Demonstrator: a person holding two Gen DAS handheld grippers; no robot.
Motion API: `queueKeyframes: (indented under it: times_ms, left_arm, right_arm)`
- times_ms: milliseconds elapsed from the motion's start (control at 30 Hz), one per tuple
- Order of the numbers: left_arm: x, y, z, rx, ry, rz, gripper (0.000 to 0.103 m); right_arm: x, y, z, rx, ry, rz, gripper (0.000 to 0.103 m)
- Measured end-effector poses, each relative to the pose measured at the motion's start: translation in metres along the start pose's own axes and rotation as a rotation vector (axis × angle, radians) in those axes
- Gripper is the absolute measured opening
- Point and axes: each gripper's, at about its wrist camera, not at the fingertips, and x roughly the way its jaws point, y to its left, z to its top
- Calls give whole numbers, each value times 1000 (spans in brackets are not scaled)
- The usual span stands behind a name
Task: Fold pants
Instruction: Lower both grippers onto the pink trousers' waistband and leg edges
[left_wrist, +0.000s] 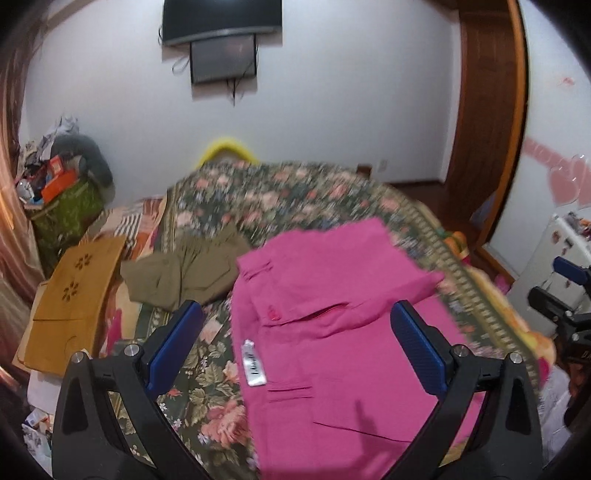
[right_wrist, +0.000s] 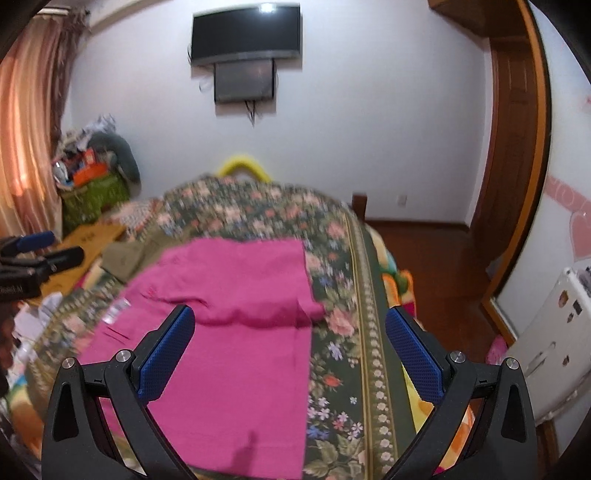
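Pink pants (left_wrist: 332, 314) lie on the floral bedspread (left_wrist: 277, 192), their far part folded back over the near part, with a white label showing near the waistband. They also show in the right wrist view (right_wrist: 236, 332). My left gripper (left_wrist: 295, 325) is open and empty above the pants' waist end. My right gripper (right_wrist: 290, 328) is open and empty above the pants' right edge. The right gripper also appears at the right edge of the left wrist view (left_wrist: 561, 291), and the left gripper at the left edge of the right wrist view (right_wrist: 37, 251).
Olive-brown pants (left_wrist: 184, 269) lie crumpled on the bed to the far left. A brown cardboard sheet (left_wrist: 74, 302) lies beside the bed's left edge. A green basket of clutter (left_wrist: 62, 199) stands at the far left. A white fridge (right_wrist: 546, 350) stands right.
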Motion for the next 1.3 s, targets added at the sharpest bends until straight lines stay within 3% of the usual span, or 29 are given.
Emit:
queueKeyframes:
  times_ms: [133, 200, 233, 300, 367, 433, 533, 667, 700, 767, 933, 967, 1133, 1300]
  left_arm:
    - [48, 15, -7, 7, 106, 34, 102]
    - [69, 25, -13, 2, 159, 42, 97]
    - [78, 27, -14, 4, 187, 43, 89]
    - [94, 34, -19, 3, 240, 32, 81]
    - [109, 40, -25, -19, 301, 2, 72]
    - [120, 44, -30, -24, 342, -15, 63]
    - [134, 45, -37, -25, 395, -57, 46]
    - [152, 41, -43, -20, 438, -97, 32]
    - [154, 39, -44, -18, 444, -107, 30]
    - [160, 38, -45, -16, 450, -119, 29]
    - [170, 41, -44, 23, 425, -86, 28]
    - [171, 42, -44, 33, 418, -80, 28]
    - [175, 40, -43, 59, 412, -59, 28]
    - [166, 49, -36, 15, 437, -90, 28]
  right_arm:
    - [43, -17, -14, 8, 113, 3, 103]
    - [63, -23, -19, 6, 160, 10, 102]
    - [73, -25, -22, 6, 185, 15, 102]
    - [95, -29, -26, 8, 228, 38, 93]
    - [115, -31, -31, 10, 279, 74, 76]
    - [130, -31, -32, 14, 314, 98, 75]
    - [147, -30, -32, 3, 335, 134, 62]
    - [168, -27, -31, -2, 364, 189, 50]
    - [174, -27, -30, 1, 370, 198, 47]
    - [184, -27, -30, 3, 392, 211, 30]
    - [199, -27, -28, 10, 399, 247, 19]
    - [198, -25, -31, -12, 398, 231, 9]
    - [197, -30, -32, -8, 420, 205, 9]
    - [182, -38, -25, -22, 447, 176, 10]
